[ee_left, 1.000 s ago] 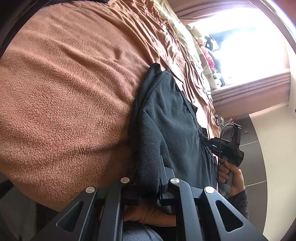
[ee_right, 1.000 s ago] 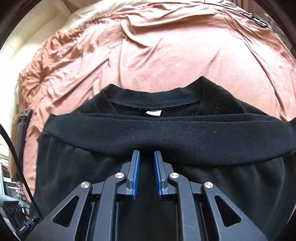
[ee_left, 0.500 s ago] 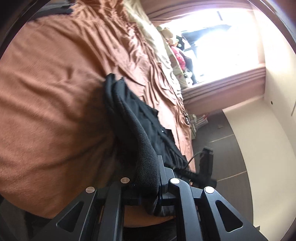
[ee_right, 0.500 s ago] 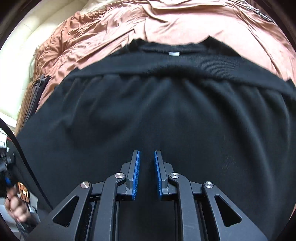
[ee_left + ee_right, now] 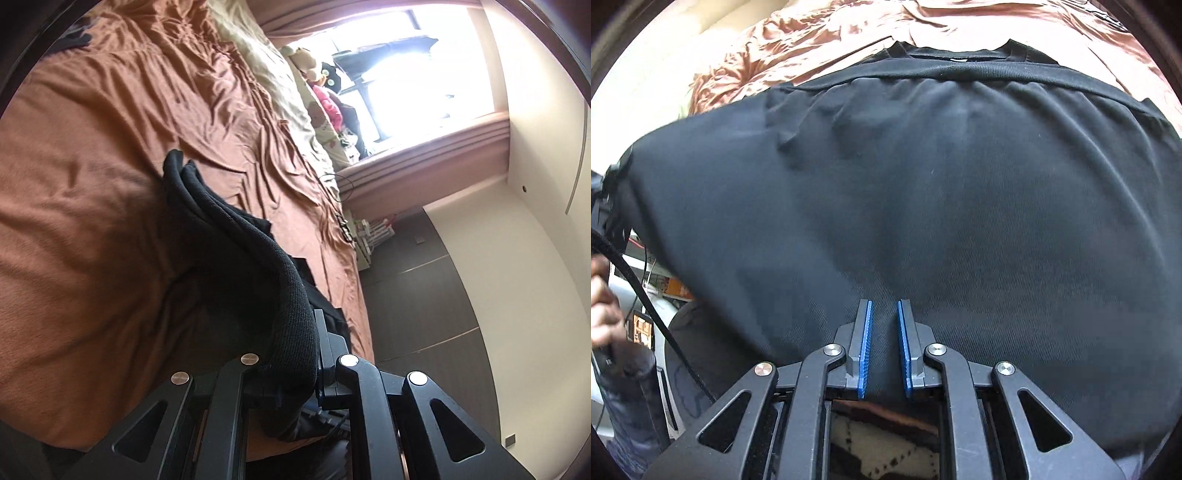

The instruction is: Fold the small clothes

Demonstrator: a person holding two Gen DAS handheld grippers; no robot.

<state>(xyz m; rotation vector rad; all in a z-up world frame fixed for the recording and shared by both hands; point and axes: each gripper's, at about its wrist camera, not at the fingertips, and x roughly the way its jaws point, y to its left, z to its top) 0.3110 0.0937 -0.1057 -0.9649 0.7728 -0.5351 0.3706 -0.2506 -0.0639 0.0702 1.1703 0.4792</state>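
**Black top held at both ends over the bed**

The left gripper (image 5: 295,354) is rolled on its side, so the bed (image 5: 92,229) and the window (image 5: 406,74) stand sideways in its view. Its jaws are clenched on the ribbed hem of the black top (image 5: 236,266), which bunches thickly between them and runs away from the camera across the brown bedspread.

The right gripper (image 5: 884,347) points level and forward, with the top (image 5: 923,192) spread wide just ahead of it. Dark cloth sits between the blue pads (image 5: 865,347), which stand a narrow gap apart; the jaws appear to pinch the fabric's near edge. The collar and a white label lie at the far end, against the bedspread (image 5: 849,33).

At the left edge of the right view, the person's left hand (image 5: 602,306) grips a handle, a black cable (image 5: 646,302) trailing past it.
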